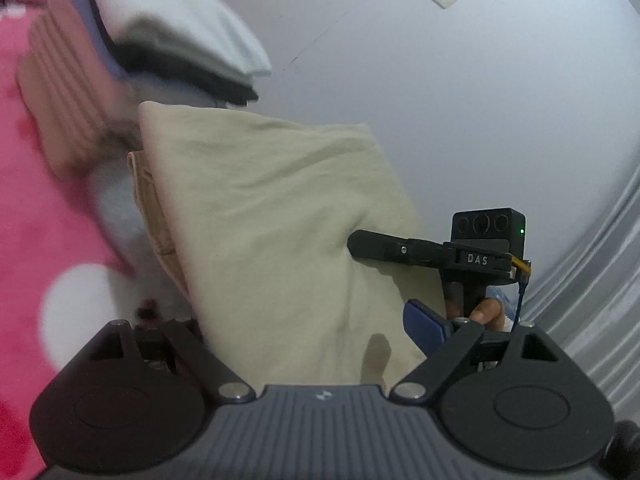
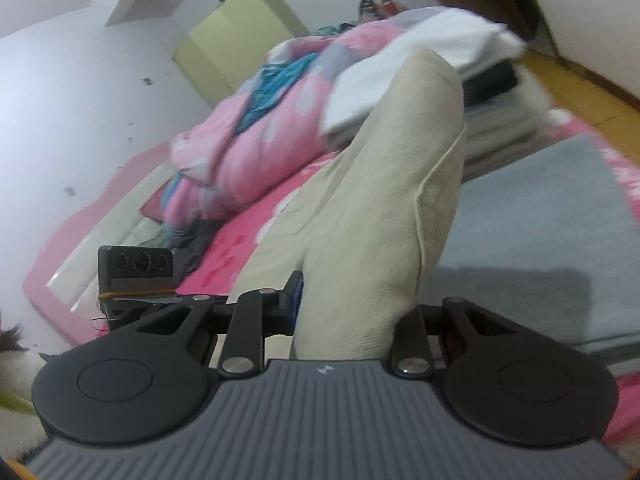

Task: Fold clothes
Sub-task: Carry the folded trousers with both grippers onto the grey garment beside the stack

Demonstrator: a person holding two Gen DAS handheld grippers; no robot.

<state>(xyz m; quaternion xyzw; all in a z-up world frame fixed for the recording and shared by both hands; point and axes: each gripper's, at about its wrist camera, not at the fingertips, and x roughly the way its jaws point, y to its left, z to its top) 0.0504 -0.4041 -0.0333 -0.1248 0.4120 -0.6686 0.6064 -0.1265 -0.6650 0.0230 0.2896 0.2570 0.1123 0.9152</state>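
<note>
beige garment [image 1: 280,216] in both claws, folded stack [image 1: 172,36] just beyond

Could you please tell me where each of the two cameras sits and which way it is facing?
Left wrist: on the left gripper, facing the beige garment, clothes stack and wall; right gripper and person's fingers show.
Right wrist: on the right gripper, facing along the pink bed toward the quilt; left gripper shows.
Shared: garment, stack, each other's gripper.

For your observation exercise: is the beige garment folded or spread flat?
Folded: the beige garment shows doubled layers at its edge, held by both grippers.
</note>
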